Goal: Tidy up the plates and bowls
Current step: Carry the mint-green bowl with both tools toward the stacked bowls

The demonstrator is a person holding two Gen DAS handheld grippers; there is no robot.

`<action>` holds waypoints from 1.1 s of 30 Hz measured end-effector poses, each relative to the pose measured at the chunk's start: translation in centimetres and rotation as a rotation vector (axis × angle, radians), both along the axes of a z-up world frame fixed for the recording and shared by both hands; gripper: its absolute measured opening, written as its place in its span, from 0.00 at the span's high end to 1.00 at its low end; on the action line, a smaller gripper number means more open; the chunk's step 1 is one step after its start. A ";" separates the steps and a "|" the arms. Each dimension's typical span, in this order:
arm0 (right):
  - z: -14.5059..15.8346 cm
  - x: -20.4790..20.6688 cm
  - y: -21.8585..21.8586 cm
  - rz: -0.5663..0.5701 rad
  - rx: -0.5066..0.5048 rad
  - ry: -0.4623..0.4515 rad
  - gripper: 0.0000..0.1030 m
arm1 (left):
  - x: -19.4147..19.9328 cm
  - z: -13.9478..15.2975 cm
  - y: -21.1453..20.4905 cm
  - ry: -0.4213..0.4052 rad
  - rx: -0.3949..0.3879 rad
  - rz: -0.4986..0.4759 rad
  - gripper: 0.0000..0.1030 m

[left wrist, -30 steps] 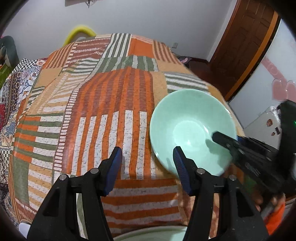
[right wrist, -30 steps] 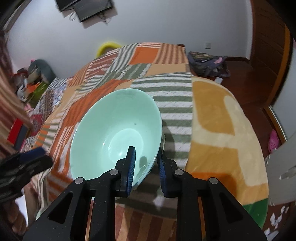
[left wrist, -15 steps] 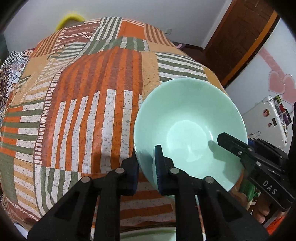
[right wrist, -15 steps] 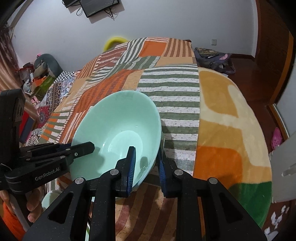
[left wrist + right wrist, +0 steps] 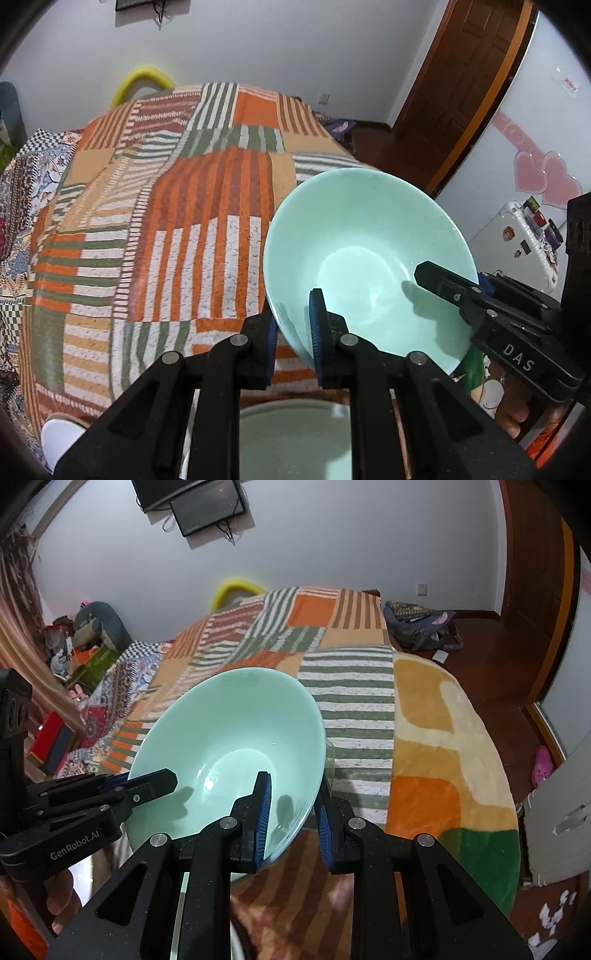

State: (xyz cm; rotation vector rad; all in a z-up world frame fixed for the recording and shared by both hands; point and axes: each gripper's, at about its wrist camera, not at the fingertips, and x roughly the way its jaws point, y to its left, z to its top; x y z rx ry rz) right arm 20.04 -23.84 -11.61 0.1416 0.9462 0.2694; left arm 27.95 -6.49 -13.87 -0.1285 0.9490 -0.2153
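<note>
Mint-green bowl hangs tilted above the striped blanket; in the left wrist view your left gripper pinches its near rim, pointing steeply down. A second pale dish lies just below. In the right wrist view your right gripper clamps the opposite rim; the open blanket lies ahead.

Bedspread bare — plate directly below

One mint-green bowl up in the air, two grippers, left and right, and one second pale dish below, over one striped patchwork blanket
</note>
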 end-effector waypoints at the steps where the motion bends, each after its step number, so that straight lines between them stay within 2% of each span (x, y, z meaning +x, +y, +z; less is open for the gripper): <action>1: 0.3 -0.3 0.2 0.002 0.003 -0.008 0.80 | -0.7 0.5 0.3 -0.011 -0.005 0.003 0.85; 14: 2.3 -2.6 3.9 0.038 0.019 -0.065 0.80 | -6.1 3.9 4.3 -0.080 -0.060 0.050 0.85; 33: 3.1 -5.0 10.6 0.147 0.063 -0.089 0.79 | -13.1 6.4 11.9 -0.147 -0.061 0.154 0.85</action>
